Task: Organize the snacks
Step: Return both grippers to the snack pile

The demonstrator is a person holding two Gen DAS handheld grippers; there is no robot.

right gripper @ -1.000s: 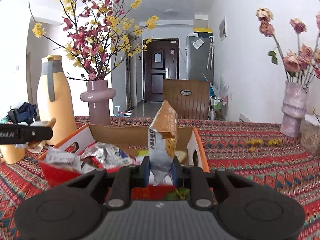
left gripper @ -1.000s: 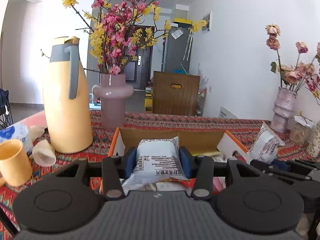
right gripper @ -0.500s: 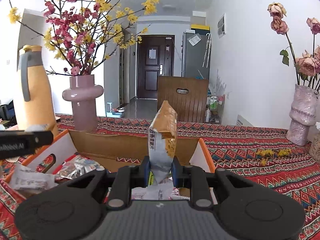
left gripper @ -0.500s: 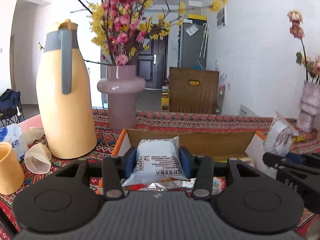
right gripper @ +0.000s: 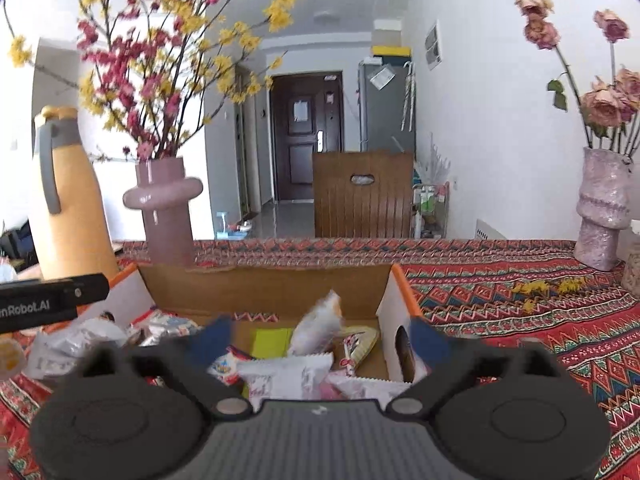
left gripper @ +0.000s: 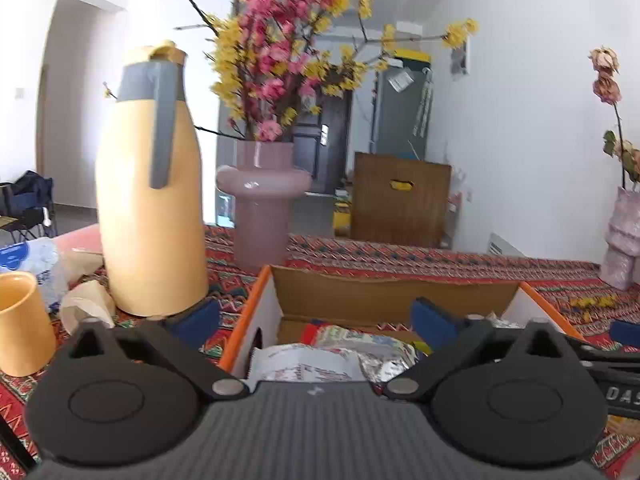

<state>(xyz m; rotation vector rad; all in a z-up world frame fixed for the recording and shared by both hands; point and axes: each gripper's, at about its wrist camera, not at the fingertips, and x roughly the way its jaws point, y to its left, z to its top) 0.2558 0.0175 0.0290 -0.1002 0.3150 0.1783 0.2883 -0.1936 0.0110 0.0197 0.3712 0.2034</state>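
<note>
- Left claw (left gripper: 314, 322) and right claw (right gripper: 320, 338) both gape wide with nothing between the blue pads, poised over the orange-rimmed cardboard box (right gripper: 264, 286).
- Inside the box lie crinkly white and foil snack packets (left gripper: 320, 358); a blurred orange-and-white pouch (right gripper: 318, 326) looks mid-fall. They look light, soft and slippery, so pinch a sealed edge gently.
- Beyond, on the patterned tabletop (right gripper: 500, 280), stands a pink glass vase (left gripper: 262, 208).

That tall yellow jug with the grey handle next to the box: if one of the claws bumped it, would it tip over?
Probably not easily. The yellow jug stands upright on the patterned cloth and widens toward its base. A push near its narrow top seems riskier. Its smooth sides look slippery, so the grey handle seems the safer hold.
</note>
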